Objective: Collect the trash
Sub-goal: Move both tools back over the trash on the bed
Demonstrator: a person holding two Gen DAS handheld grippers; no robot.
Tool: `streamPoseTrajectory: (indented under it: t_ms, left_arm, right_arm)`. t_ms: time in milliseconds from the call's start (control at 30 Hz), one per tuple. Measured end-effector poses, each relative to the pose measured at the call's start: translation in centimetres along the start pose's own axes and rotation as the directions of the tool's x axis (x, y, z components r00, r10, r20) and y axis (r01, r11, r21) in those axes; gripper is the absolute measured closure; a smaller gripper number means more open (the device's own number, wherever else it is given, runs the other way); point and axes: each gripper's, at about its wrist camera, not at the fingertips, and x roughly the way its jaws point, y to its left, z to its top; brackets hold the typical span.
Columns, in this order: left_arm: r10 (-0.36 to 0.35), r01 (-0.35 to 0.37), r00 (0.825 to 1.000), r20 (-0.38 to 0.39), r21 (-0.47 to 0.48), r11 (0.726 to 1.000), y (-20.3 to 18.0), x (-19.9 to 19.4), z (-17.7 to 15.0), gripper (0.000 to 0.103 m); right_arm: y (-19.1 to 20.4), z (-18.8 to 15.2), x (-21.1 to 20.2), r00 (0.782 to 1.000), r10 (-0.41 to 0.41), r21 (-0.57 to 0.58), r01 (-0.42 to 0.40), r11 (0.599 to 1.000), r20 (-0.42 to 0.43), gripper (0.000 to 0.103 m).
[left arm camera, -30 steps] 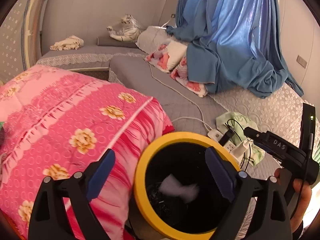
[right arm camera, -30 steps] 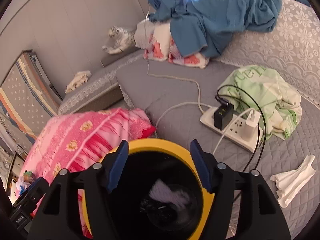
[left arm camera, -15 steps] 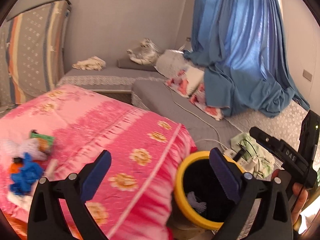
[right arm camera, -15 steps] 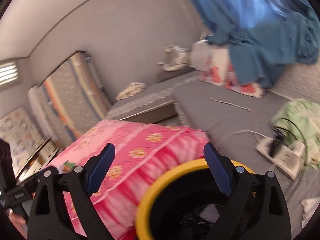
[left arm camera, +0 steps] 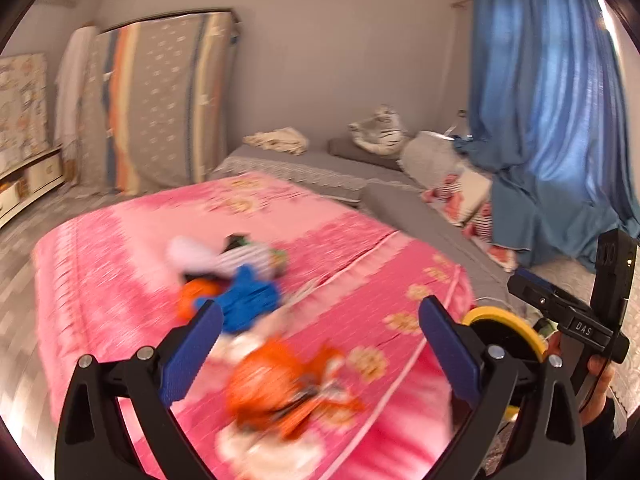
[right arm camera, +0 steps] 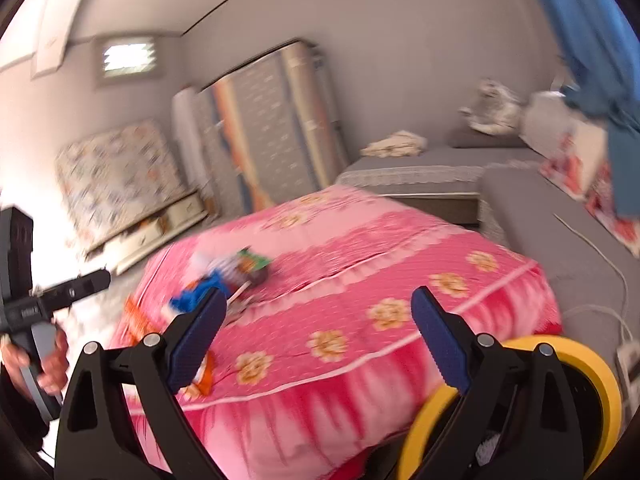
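On the pink quilt (left arm camera: pixel 120 288) lies the trash (left arm camera: pixel 240 300), blurred, probably wrappers. Left gripper (left arm camera: pixel 320 344) gapes empty; right gripper (right arm camera: pixel 316 332), empty too, is opening. A hasty grab could pinch quilt or scatter litter short of the bin (right arm camera: pixel 592 364).

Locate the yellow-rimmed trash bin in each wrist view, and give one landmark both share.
Left wrist: the yellow-rimmed trash bin sits at lower right, beyond the pink quilt's corner, partly hidden by the left gripper's right finger.
Right wrist: it fills the bottom right corner, behind the right gripper's right finger.
Shared landmark: the blue crumpled item on the quilt.
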Motion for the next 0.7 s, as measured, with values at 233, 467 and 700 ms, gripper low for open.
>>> streamPoseTrajectory:
  t_ms: [233,467,700]
  left_arm:
    - [0.062,-0.066,0.996,-0.064,-0.067,0.996,3.8,-1.9,-3.7,0.008]
    - [0.049,-0.064,0.988,-0.149,-0.095,0.993,4.8,-1.1,-7.4,0.008]
    - [0.016,-0.043,0.977,-0.211,-0.126,0.991,5.3,0.3,-9.1,0.008]
  right_arm:
    - [5.1,-1.9,2.5,0.992,0.087,-0.205,-0.105,0.973,-0.092,0.014]
    - [7.9,-4.0,5.0,0.971,0.128,-0.313,-0.188,0.931,-0.204,0.014]
    - [9.9,-5.9,7.7,0.943,0.135,-0.383,-0.25,0.889,-0.304,0.017]
